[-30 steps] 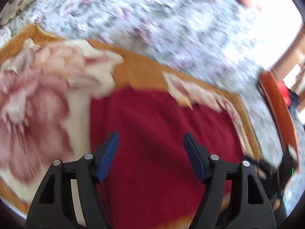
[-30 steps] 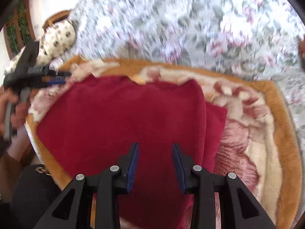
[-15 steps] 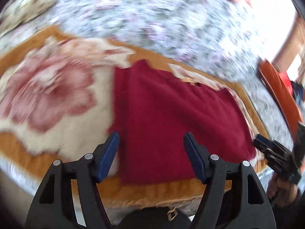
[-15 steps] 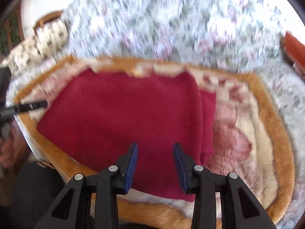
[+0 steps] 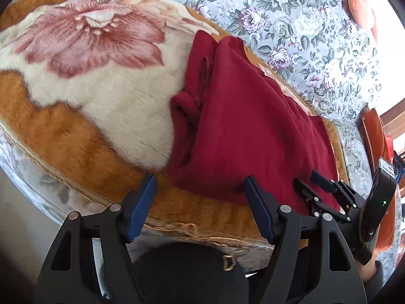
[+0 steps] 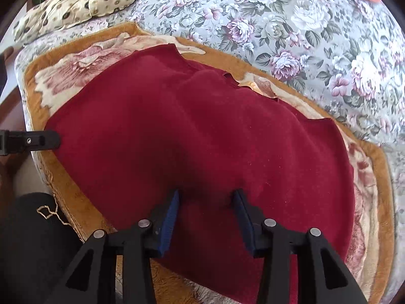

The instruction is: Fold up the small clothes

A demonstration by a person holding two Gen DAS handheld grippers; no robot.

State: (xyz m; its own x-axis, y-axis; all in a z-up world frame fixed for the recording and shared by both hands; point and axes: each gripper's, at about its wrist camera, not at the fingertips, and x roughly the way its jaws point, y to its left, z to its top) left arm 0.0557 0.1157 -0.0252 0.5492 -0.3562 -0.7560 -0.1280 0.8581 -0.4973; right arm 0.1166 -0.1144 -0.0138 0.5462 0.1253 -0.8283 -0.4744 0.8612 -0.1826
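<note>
A dark red garment [image 5: 248, 131] lies folded on a flower-patterned blanket [image 5: 101, 76], with a doubled edge along its left side. My left gripper [image 5: 200, 202] is open and empty, just off the garment's near left corner. My right gripper [image 6: 206, 211] is open over the garment [image 6: 202, 131], its blue pads low on the cloth near the front edge; I cannot tell whether they touch it. The right gripper also shows in the left wrist view [image 5: 319, 185], and a left finger [image 6: 38, 140] shows at the garment's left edge.
The blanket [image 6: 76, 48] lies on a floral grey bedspread [image 6: 303, 25]. Patterned cushions [image 6: 76, 2] sit at the far left. An orange-red cushion [image 5: 377, 136] lies at the right. A dark knee [image 5: 187, 273] is below the blanket's fringe.
Both grippers pulled back toward the blanket's near edge and came to rest. The left view swung so the garment's left side lies ahead. The right gripper came lower over the garment.
</note>
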